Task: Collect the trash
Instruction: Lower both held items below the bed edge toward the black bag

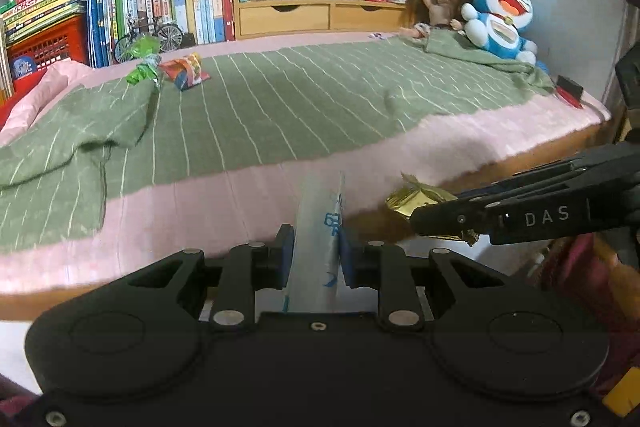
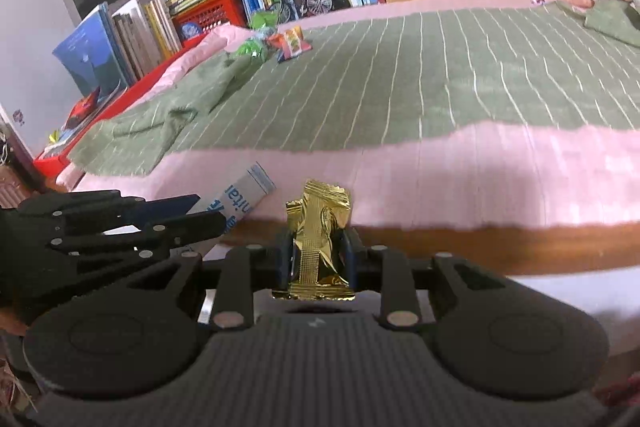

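While the left gripper (image 1: 316, 251) pinches a white packet (image 1: 316, 227), the right gripper (image 2: 318, 255) clamps gold foil (image 2: 320, 223).

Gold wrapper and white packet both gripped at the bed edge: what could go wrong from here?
1. The right gripper pinches only the lower part of the gold wrapper; the crinkled foil could slip out.
2. The two grippers sit close together, so the left gripper and its white packet could bump the right one.
3. The green wrapper and red wrapper lie far across the green blanket, easy to miss.
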Available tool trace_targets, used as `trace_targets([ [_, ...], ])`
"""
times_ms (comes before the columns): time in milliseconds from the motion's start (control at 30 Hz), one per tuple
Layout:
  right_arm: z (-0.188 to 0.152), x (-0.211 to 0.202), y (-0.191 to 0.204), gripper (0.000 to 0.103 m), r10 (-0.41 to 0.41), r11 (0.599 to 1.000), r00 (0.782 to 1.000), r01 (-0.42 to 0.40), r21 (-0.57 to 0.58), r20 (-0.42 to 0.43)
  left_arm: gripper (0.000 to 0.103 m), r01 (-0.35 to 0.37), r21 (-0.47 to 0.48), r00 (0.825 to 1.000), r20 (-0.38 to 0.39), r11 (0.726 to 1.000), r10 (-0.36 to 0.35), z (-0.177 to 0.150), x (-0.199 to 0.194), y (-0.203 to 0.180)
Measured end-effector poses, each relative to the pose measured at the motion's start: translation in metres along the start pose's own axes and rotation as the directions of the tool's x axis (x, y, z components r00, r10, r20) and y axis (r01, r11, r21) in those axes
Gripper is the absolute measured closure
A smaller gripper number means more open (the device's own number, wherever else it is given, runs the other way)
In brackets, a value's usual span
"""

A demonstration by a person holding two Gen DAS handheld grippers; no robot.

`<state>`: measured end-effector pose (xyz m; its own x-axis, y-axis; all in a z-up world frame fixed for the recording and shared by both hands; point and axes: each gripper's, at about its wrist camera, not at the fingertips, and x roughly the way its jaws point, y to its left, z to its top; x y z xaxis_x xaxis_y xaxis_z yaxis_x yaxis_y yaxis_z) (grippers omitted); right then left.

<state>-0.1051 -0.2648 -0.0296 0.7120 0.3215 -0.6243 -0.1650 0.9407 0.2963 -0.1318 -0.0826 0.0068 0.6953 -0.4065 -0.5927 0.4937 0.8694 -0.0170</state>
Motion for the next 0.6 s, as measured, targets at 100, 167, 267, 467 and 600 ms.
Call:
trace_targets([
  [100,-0.013,-0.001,0.003,0.072,0.012,1.0,0.999,-0.012,0.001,-0.04,0.081,0.014,-0.013,1.0,-0.027,1.0,-0.014,-0.013,-0.006,-0.002],
  [167,-0.021,-0.001,0.004,0.072,0.018,1.0,0.998,-0.018,-0.003,-0.065,0.082,0.026,-0.021,0.998,-0.058,0.999,-0.027,-0.022,-0.007,-0.003],
  [267,-0.03,0.003,0.006,0.072,0.023,1.0,0.994,-0.024,-0.005,-0.105,0.082,0.044,-0.004,0.991,-0.123,0.999,-0.044,-0.038,-0.002,-0.007],
  [467,-0.04,0.021,0.003,0.072,-0.009,1.0,0.981,0.009,-0.001,-0.193,0.082,0.041,-0.047,0.968,-0.246,0.998,-0.052,-0.06,0.023,-0.002],
  [600,-0.047,0.042,-0.004,0.072,-0.038,0.999,0.967,0.043,0.016,-0.251,0.082,0.027,-0.081,0.948,-0.314,0.996,-0.051,-0.074,0.05,0.005],
])
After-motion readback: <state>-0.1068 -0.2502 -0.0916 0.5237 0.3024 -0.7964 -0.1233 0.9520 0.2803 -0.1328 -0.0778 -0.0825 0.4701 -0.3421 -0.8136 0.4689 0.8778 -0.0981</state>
